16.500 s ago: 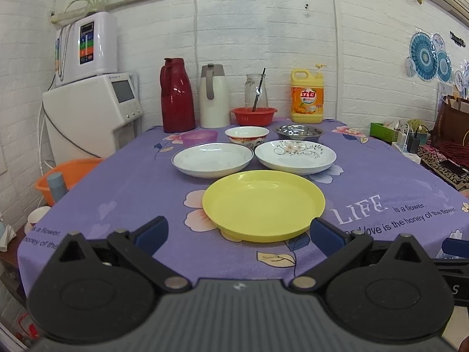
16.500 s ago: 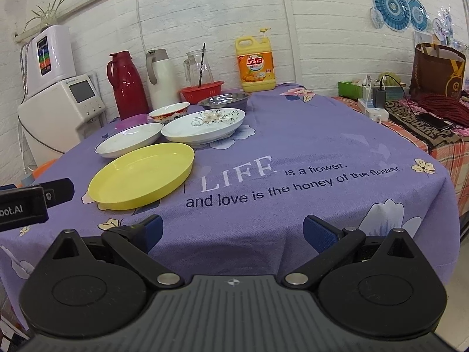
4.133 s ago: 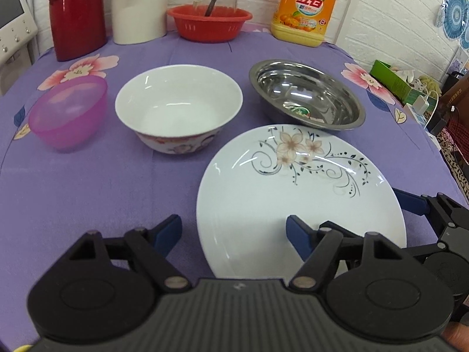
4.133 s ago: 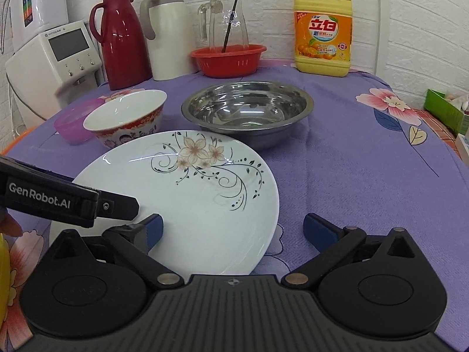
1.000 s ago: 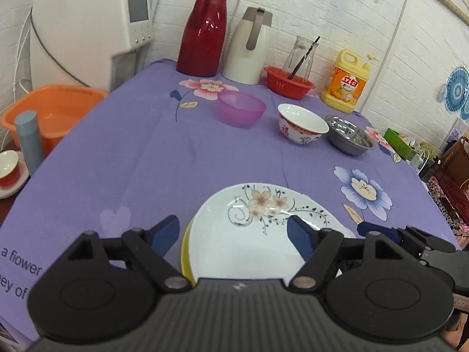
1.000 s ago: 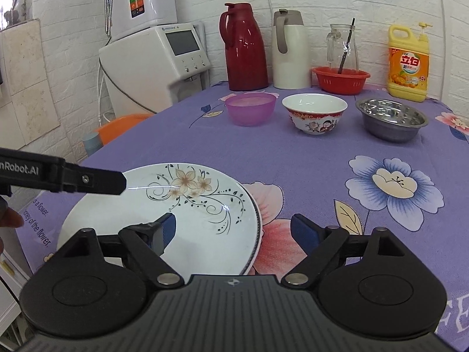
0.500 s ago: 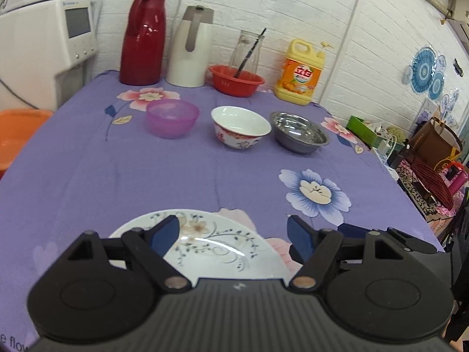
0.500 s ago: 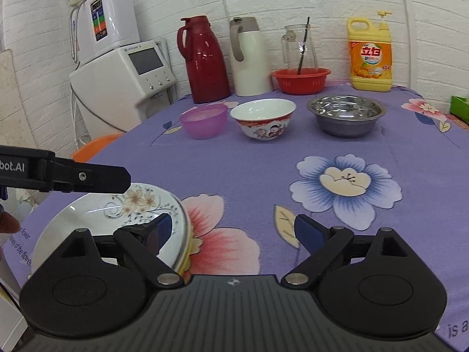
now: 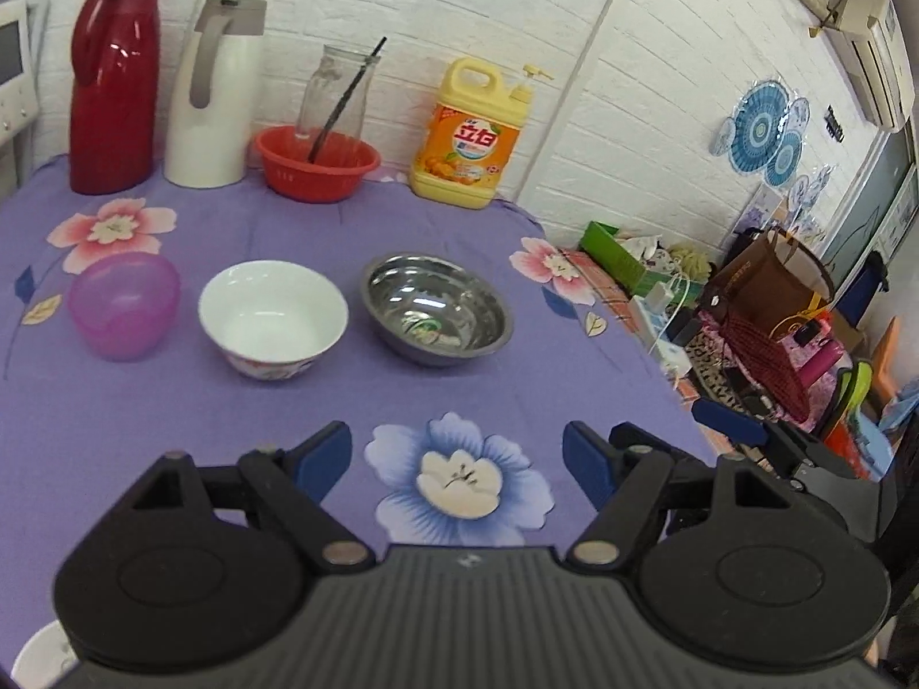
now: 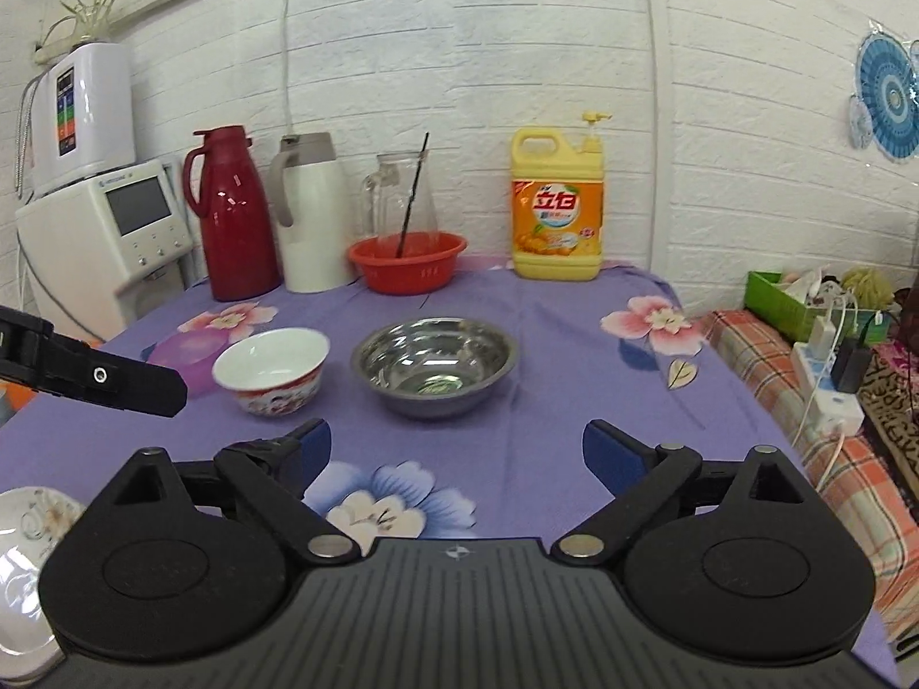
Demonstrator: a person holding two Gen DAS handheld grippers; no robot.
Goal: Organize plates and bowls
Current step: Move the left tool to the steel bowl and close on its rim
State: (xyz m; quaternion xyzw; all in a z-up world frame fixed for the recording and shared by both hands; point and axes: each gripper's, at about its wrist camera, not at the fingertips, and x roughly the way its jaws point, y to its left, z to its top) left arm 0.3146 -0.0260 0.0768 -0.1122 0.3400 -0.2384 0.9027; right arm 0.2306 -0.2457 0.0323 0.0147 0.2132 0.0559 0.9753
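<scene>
Three bowls stand in a row on the purple tablecloth (image 9: 172,419): a pink plastic bowl (image 9: 123,306), a white ceramic bowl (image 9: 273,318) and a steel bowl (image 9: 436,308). They also show in the right wrist view: pink bowl (image 10: 184,359), white bowl (image 10: 271,370), steel bowl (image 10: 435,364). The flowered white plate (image 10: 26,545) lies at the lower left, behind both grippers. My left gripper (image 9: 458,462) is open and empty above the cloth. My right gripper (image 10: 456,453) is open and empty, facing the steel bowl.
At the back stand a red thermos (image 9: 112,77), a white thermos (image 9: 221,92), a red basket (image 9: 317,163) with a glass jug, and a yellow detergent bottle (image 9: 474,140). The table's right edge drops to a cluttered side table (image 10: 827,396).
Both grippers have moved forward and right, away from the stacked plates, which have dropped out of the left view. The three bowls are now closer and more central.
</scene>
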